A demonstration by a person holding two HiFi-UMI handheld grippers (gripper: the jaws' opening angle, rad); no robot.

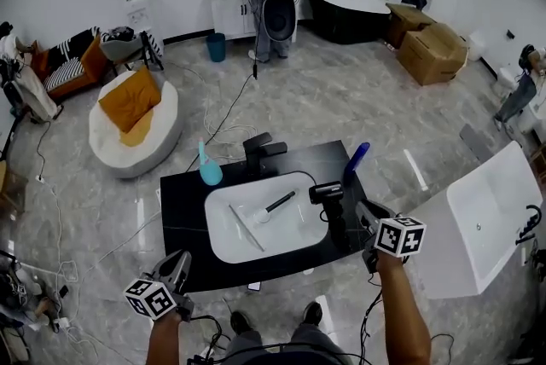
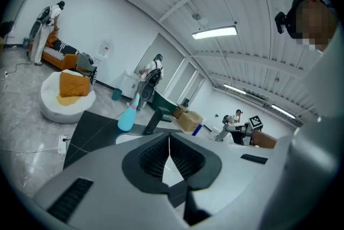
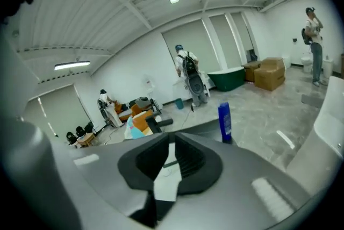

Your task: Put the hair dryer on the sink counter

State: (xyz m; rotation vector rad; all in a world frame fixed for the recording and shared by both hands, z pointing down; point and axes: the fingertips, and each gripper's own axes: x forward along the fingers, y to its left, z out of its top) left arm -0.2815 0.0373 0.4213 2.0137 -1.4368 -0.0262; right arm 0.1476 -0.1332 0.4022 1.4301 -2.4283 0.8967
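2 empty grippers hover by the counter, left gripper with jaws together, right gripper a slit apart, because the hair dryer already lies there beside the basin

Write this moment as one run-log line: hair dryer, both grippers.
hair dryer: lying on sink counter, right of basin | left gripper: shut, empty | right gripper: slightly open, empty
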